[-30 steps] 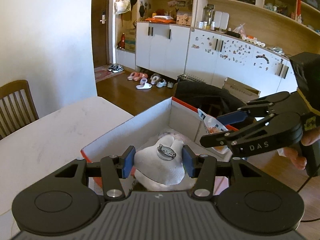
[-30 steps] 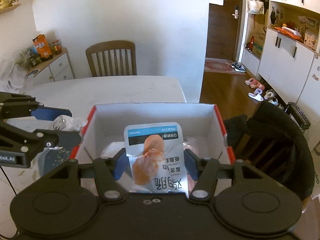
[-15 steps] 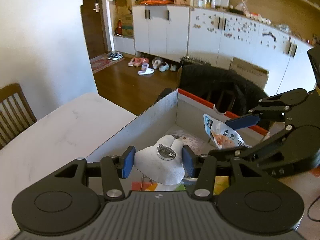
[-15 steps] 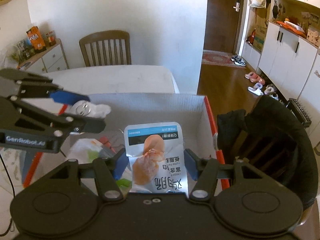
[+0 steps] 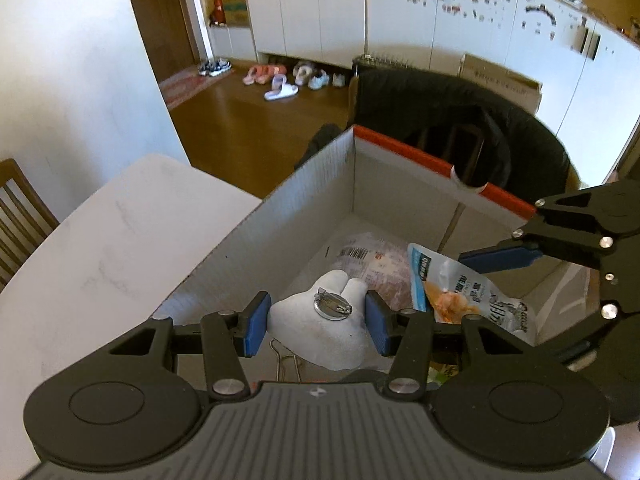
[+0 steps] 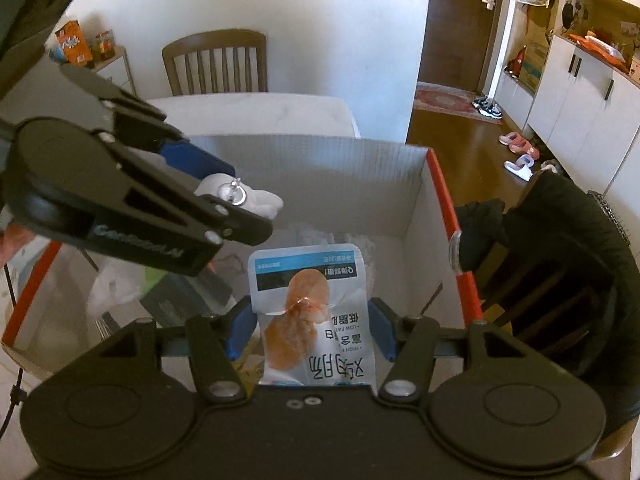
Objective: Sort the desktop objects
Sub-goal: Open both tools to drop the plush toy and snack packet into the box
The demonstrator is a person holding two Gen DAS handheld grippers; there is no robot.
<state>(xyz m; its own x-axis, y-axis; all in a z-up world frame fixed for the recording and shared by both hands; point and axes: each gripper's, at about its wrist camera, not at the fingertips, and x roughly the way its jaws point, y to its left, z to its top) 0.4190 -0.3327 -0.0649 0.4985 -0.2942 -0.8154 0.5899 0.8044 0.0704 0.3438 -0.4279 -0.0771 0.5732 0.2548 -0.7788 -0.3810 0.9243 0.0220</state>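
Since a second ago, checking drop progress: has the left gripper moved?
Yes. The left gripper, holding the white badge, moved from outside the box wall to over its inside.

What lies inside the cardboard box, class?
On the cardboard box floor lies a clear pinkish packet, plus a white bag and a dark flat item. The grippers and their loads cover the rest.

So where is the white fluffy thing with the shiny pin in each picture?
Left wrist: the white plush badge sits low in the middle, held in the left gripper.
Right wrist: the badge is left of centre, above the box.
Shared landmark: the red-rimmed cardboard box.
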